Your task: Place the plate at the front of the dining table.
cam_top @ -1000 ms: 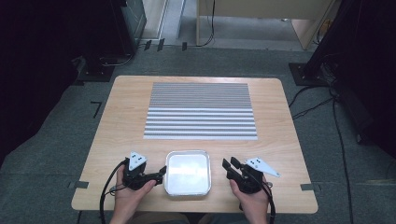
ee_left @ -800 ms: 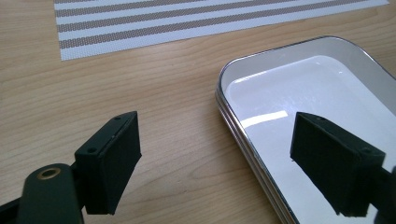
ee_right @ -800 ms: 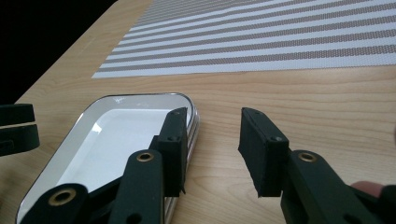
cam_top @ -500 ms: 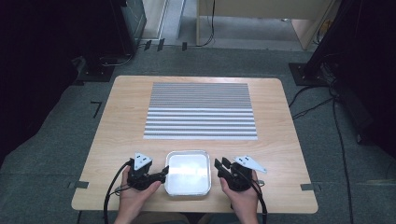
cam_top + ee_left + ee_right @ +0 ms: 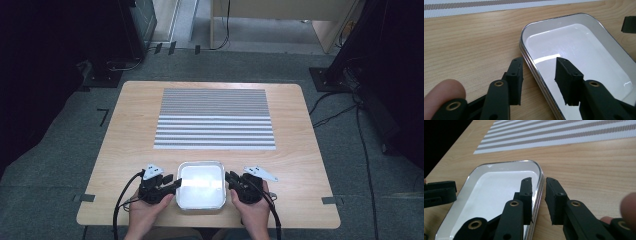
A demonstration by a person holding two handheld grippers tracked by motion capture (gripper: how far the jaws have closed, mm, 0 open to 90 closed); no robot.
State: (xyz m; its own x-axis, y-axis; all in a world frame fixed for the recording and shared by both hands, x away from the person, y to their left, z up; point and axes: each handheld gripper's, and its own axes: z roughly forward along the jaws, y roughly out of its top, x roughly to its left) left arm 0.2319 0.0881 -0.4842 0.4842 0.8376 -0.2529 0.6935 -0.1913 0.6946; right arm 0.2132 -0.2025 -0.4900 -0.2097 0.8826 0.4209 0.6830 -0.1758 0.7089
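Grey carpet and dark equipment surround a pale wooden tabletop (image 5: 295,150), which carries a grey-and-white striped mat (image 5: 215,119) across its middle. At the middle of the near edge, clear of the mat, lies a shallow rectangular metal tray with rounded corners and a glossy white inside (image 5: 201,164).

The tray sits directly between the two tools. The left tool (image 5: 171,184) is at its left rim and the right tool (image 5: 232,179) at its right rim, each about equally near, so neither hand has the advantage. In the left gripper view the left tool (image 5: 539,80) is spread wide with one jaw over the wood and the other over the tray's inside, straddling the rim without visibly touching it. In the right gripper view the right tool (image 5: 539,200) straddles the opposite rim with a much narrower gap; whether its pads already press the metal is hard to tell.

The tray looks nearly square from above, its slightly longer axis probably running from near edge to far edge, so both tools meet its long sides squarely.
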